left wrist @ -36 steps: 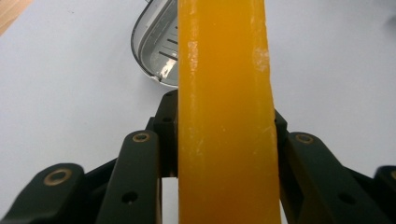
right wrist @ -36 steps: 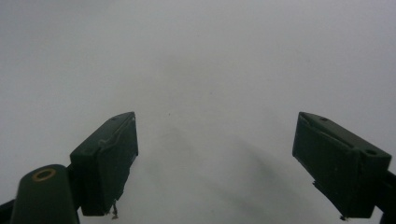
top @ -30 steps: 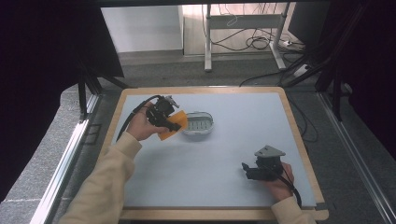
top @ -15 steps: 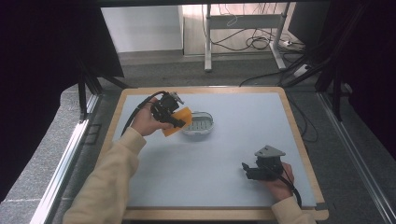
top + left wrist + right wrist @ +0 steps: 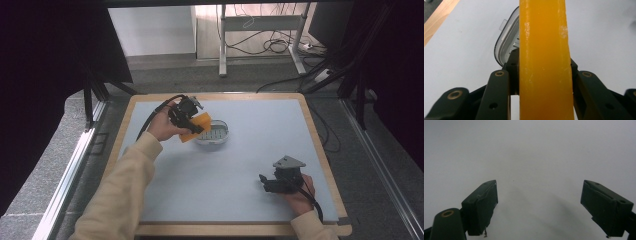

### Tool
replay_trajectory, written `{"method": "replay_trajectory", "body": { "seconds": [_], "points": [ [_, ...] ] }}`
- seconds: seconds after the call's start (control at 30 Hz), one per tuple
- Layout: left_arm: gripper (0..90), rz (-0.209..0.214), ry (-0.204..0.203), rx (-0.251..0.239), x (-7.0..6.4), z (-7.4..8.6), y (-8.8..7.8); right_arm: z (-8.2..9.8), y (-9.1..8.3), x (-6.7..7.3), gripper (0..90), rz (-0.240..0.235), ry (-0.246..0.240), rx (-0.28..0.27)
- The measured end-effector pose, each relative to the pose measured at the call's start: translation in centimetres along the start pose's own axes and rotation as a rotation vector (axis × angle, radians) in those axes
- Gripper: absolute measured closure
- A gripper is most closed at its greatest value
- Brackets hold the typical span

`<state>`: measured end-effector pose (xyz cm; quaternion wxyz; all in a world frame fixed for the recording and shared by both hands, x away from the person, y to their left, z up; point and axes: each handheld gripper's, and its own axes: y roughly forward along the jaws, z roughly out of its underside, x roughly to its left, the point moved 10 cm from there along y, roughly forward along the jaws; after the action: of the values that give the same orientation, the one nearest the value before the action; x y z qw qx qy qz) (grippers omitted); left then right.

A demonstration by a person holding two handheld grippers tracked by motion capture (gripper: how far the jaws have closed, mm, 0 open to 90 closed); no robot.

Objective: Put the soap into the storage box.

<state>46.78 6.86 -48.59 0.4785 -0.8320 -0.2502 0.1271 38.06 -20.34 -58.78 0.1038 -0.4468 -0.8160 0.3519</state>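
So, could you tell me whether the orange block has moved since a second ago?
Yes. The orange block, clamped in the left gripper, has shifted slightly right and up in the high view, now overlapping the tray.

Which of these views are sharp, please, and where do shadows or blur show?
High view: evenly lit and sharp, dark at both sides. Left gripper view: the translucent orange block looms close, slightly soft. Right gripper view: soft jaw shadows on the pale grey table top, focus hazy.

An orange block of soap (image 5: 198, 125), flat and rectangular, is held on edge above the table, clamped at both faces. Just at its three o'clock sits a shallow oval grey soap dish (image 5: 215, 135) with a ridged floor.
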Motion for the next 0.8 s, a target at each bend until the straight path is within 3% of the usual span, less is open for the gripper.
{"method": "replay_trajectory", "body": {
  "seconds": [0.53,0.8],
  "points": [
    [61.8,0.035,0.032,0.017,-0.1,-1.7,1.2,-0.1,0.0,0.2,14.5,-0.003,-0.004,-0.002],
    [61.8,0.054,0.059,0.021,0.1,-3.0,2.8,0.0,-0.1,0.0,14.5,-0.004,0.01,-0.002]
  ]
}}
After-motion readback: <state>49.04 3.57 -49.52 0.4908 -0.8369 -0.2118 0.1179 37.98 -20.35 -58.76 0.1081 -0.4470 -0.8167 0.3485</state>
